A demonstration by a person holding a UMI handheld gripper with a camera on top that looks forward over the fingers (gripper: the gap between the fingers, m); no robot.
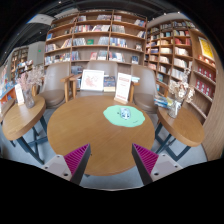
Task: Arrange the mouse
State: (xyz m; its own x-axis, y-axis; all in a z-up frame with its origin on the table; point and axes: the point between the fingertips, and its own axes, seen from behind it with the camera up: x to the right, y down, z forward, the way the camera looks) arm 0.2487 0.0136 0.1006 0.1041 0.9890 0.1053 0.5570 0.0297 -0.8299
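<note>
A small dark mouse [126, 113] lies on a round green mat [124, 116] toward the far right part of a round wooden table [85, 125]. My gripper [112, 158] is held back over the table's near edge, well short of the mat, with both magenta pads [77, 155] spread wide. Only bare wood and floor show between the fingers.
Chairs [54, 88] stand behind the table, with upright sign cards [92, 80] at its far edge. Smaller round tables sit to the left [20, 115] and right [186, 122]. Tall bookshelves [100, 40] line the back walls.
</note>
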